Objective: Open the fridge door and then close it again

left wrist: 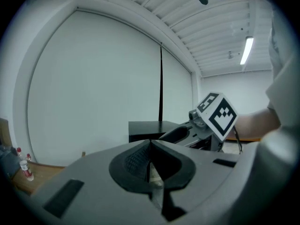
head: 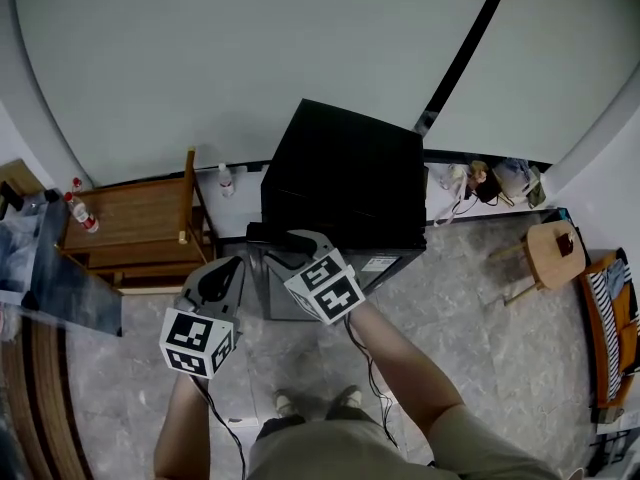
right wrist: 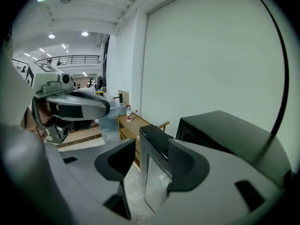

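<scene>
A black mini fridge (head: 350, 168) stands against the pale wall. Its door (right wrist: 157, 182), silver-faced with a black top edge, hangs slightly ajar from the body (right wrist: 225, 130). My right gripper (head: 290, 243) is at the door's top free corner. In the right gripper view the door's edge sits between the jaws of that gripper (right wrist: 145, 158); it lies against the right jaw, and a small gap shows at the left one. My left gripper (head: 222, 273) hovers to the left of the fridge, away from it. Its jaws (left wrist: 149, 161) meet with nothing between them.
A low wooden shelf (head: 130, 218) with bottles (head: 82, 213) stands left of the fridge, and a metal panel (head: 60, 278) leans in front of it. A round wooden stool (head: 550, 253) is at the right. Small clutter (head: 500, 178) lies along the wall behind.
</scene>
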Available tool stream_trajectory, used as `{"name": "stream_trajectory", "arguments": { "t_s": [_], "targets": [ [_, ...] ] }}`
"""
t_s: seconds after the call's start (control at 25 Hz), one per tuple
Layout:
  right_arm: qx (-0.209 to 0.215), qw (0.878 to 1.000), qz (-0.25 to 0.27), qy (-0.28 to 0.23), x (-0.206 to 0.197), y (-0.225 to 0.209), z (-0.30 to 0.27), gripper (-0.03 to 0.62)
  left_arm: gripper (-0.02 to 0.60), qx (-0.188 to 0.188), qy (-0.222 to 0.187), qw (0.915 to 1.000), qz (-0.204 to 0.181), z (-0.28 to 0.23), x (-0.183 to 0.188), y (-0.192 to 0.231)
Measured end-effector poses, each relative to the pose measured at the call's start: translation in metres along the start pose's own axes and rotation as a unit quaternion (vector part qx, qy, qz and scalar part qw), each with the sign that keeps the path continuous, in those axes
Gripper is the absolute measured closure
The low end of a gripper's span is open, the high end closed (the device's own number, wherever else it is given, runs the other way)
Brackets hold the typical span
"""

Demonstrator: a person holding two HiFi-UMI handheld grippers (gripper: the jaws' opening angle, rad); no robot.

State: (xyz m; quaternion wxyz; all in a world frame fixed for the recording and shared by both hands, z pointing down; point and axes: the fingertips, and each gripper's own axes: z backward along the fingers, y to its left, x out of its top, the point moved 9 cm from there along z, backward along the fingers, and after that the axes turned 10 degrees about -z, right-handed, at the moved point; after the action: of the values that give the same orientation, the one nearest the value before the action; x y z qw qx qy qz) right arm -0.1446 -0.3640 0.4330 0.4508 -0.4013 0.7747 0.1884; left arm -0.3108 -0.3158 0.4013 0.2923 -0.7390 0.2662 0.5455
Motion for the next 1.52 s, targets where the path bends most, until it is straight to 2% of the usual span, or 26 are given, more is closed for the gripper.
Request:
{"name": "stream_trajectory", "arguments": {
  "t_s": [0.36,0.6,0.92,1.12,1.36,1.52],
  "targets": [
    [-0.031,1.0,0.005,0.001,0.009,-0.017,-0.015,0.411,0.574,-0.002,0.004,1.0,0.007,-0.015,-0.005,0.008],
    [-0.034,0.999,-0.029,0.0,0.016,-0.033,-0.024,0.418,0.574,-0.001,0.007,0.9999,0.009,-0.021,-0.008,0.012],
    [-0.077,0.996,-0.045,0.006,0.025,-0.052,-0.036,0.433,0.574,-0.002,0.006,0.9999,0.013,-0.027,-0.009,0.012],
    [-0.075,0.996,-0.044,0.007,0.026,-0.052,-0.036,0.442,0.574,0.001,0.008,0.9999,0.014,-0.026,-0.009,0.011],
    [-0.034,0.997,-0.065,0.008,0.023,-0.055,-0.025,0.401,0.574,0.002,0.013,0.9999,0.009,-0.017,-0.007,0.006],
    [-0.026,0.995,-0.095,-0.027,0.028,-0.061,0.003,0.415,0.574,0.016,0.01,0.9998,0.009,-0.005,-0.003,0.007]
  ]
}}
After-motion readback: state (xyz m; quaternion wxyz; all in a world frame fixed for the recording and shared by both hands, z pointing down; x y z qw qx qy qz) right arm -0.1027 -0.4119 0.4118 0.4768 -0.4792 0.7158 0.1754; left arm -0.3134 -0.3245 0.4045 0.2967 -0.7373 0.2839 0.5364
